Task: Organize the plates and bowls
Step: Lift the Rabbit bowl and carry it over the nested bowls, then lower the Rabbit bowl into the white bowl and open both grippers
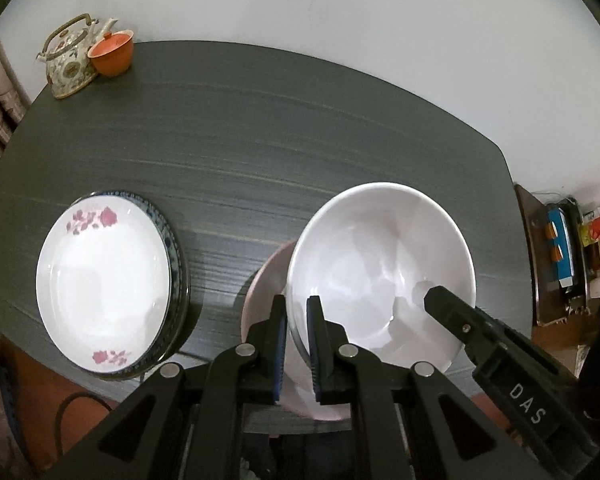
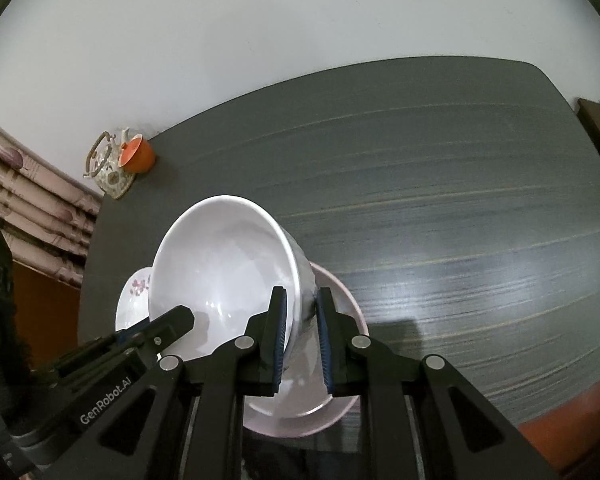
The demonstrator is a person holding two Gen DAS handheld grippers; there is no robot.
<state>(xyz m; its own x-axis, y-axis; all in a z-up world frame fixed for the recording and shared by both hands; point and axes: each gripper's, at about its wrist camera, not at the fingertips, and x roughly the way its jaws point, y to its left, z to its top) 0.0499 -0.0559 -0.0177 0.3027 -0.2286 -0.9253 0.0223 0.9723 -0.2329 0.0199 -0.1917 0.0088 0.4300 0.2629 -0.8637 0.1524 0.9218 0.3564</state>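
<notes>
Beyond and right of the bowl [image 2: 224, 264] the tabletop [image 2: 440, 208] lies bare. Plates [image 1: 104, 284] block its left. A teapot [image 1: 70, 64] and cup [image 1: 112, 54] fill the far-left corner.

On my black right gripper [image 1: 440, 300] I read white letters "DAS"; on my black left gripper [image 2: 180, 320] the body reads "GenRobot.AI".

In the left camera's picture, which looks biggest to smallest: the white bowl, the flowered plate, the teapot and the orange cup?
1. White bowl, though it is nearest the camera, which inflates it.
2. Flowered plate, close behind; the order of these two is unsure.
3. Teapot.
4. Orange cup, far off beside the teapot.
</notes>
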